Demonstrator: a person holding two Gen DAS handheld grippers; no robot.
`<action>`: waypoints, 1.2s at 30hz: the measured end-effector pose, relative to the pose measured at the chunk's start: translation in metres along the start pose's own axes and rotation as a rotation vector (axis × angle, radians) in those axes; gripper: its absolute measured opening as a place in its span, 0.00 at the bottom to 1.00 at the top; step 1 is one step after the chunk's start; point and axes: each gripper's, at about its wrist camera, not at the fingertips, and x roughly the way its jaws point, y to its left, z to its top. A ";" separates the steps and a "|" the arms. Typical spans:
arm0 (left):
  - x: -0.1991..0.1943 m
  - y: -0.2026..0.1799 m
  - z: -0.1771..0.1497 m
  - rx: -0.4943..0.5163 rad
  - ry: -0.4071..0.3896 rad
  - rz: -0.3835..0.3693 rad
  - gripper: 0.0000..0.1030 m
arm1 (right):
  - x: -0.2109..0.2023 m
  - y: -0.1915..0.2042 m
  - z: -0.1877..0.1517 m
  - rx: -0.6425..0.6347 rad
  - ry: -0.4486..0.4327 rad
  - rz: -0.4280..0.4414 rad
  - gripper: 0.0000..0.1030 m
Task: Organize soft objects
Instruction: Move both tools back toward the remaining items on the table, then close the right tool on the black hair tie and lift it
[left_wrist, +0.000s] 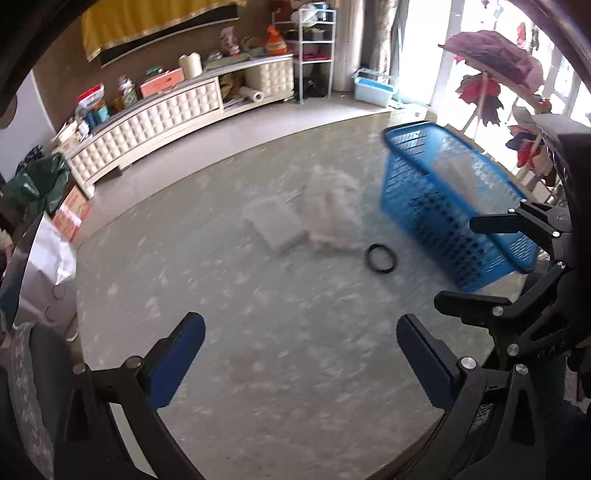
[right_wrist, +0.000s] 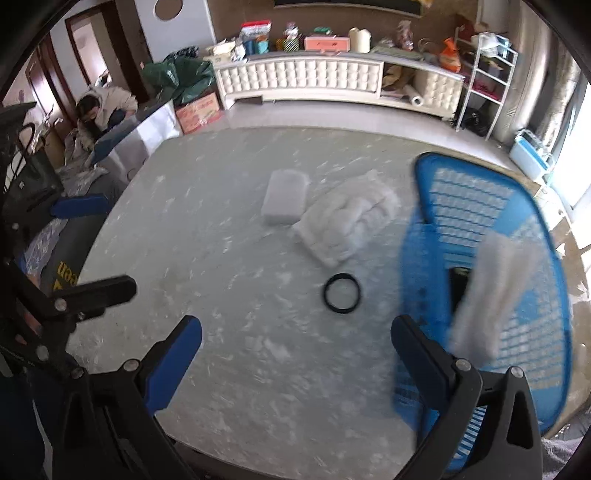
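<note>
A blue plastic basket stands at the right of the marble table and holds a white fluffy cloth. A folded white fluffy towel and a white sponge block lie mid-table. A black ring lies in front of them. In the left wrist view I see the basket, towel, sponge and ring. My left gripper is open and empty above the near table. My right gripper is open and empty beside the basket.
A long white cabinet with clutter runs along the far wall. A white shelf rack stands at its right. A person crouches at the far left near a green bag. A chair back borders the table's left edge.
</note>
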 end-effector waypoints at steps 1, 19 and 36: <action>0.003 0.005 -0.002 -0.005 0.004 0.006 1.00 | 0.005 0.004 0.001 -0.006 0.008 0.002 1.00; 0.090 0.046 -0.011 -0.046 0.100 -0.037 1.00 | 0.101 -0.010 0.010 0.053 0.137 -0.067 0.98; 0.128 0.058 -0.007 -0.043 0.151 -0.040 1.00 | 0.135 -0.035 0.009 0.118 0.169 -0.130 0.60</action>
